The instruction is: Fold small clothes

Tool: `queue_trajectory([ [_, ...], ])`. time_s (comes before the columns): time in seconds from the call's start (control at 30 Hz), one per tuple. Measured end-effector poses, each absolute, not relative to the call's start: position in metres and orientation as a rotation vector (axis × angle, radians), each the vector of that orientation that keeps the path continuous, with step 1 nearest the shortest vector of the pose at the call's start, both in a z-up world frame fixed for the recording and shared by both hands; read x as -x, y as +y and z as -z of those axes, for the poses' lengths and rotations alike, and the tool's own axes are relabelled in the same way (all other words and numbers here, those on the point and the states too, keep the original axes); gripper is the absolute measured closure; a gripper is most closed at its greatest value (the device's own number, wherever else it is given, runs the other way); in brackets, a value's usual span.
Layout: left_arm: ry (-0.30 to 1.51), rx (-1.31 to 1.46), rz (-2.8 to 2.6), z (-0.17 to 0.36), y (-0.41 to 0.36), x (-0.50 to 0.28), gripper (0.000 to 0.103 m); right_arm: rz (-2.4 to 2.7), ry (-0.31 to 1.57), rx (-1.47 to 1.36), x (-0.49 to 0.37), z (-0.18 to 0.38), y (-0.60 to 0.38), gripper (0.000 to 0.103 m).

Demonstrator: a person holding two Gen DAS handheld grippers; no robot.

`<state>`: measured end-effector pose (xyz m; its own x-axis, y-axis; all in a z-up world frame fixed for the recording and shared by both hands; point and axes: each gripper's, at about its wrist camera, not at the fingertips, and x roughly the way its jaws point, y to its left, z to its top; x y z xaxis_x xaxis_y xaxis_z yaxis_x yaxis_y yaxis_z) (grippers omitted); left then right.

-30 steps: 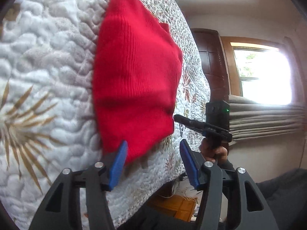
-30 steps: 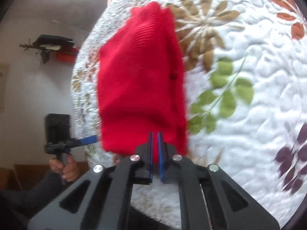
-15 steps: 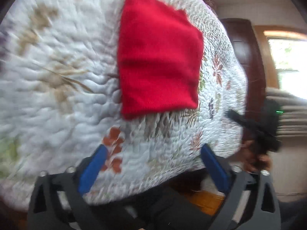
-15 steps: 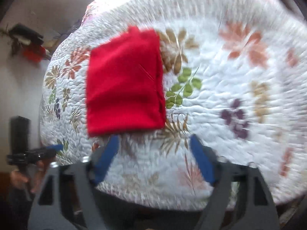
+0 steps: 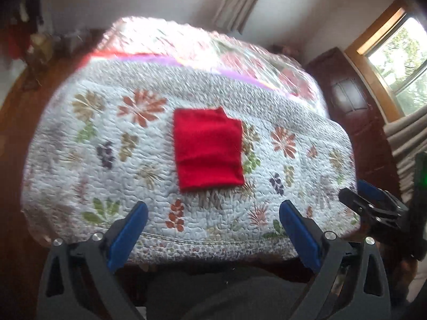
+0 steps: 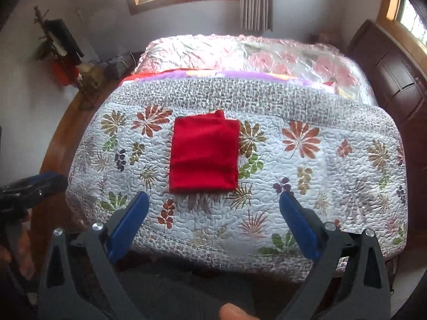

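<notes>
From the left wrist view:
- Red knit garment [image 5: 209,149]: lies folded into a compact rectangle on the floral quilt [image 5: 80,160], roughly mid-bed and toward the near edge, with one layer jutting out at its far edge. A second ago it filled the view and sat right at the fingers; it now lies flat and well apart from them.
- Left gripper [image 5: 213,232]: jaws spread wide, empty, blue pads hanging over the near hem of the quilt. It has pulled back and up from the cloth.
- Right gripper [image 5: 371,202]: seen at the right edge, off the near right corner of the bed. From this view I cannot tell how its jaws stand. This picture is somewhat blurred.

From the right wrist view:
- Red knit garment [image 6: 204,154]: same rectangle, sharper; near edge straight, sides roughly parallel, a small tab of cloth poking out at the far edge.
- Right gripper [image 6: 213,229]: jaws wide apart and empty. A second ago they were pinched together on the near edge of the cloth; they have since let go and drawn away.
- Left gripper [image 6: 34,184]: blurred at the left edge, clear of the bed.
- Headboard [image 6: 395,80]: dark wood, far right.

Judgement: both tools released and withdrawn, cloth at rest. The fold of this piece looks finished; only the far tab could want tidying. No other small clothes show on the quilt.
</notes>
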<state>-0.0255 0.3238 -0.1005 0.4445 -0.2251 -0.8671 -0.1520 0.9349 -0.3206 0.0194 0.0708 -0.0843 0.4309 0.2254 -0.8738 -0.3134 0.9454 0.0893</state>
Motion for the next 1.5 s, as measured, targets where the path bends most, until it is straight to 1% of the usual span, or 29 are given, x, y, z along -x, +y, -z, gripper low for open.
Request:
queue_trajectory([
  [0.2, 1.118, 0.385, 0.059, 0.083, 0.294, 0.037, 0.004, -0.311, 1.038, 0.115, -0.008, 0.059, 0.06, 0.005],
  [0.4, 1.127, 0.388, 0.06, 0.084, 0.28, 0.043, 0.004, -0.307, 1.036, 0.133, -0.004, 0.056, 0.056, 0.004],
  [0.9, 1.124, 0.361, 0.053, 0.082, 0.281, 0.051, 0.004, -0.284, 1.048, 0.161, 0.007, 0.061, 0.065, 0.003],
  [1.5, 1.132, 0.368, 0.059, 0.087, 0.292, 0.048, 0.004, -0.289, 1.051, 0.155, 0.001, 0.061, 0.078, 0.003],
])
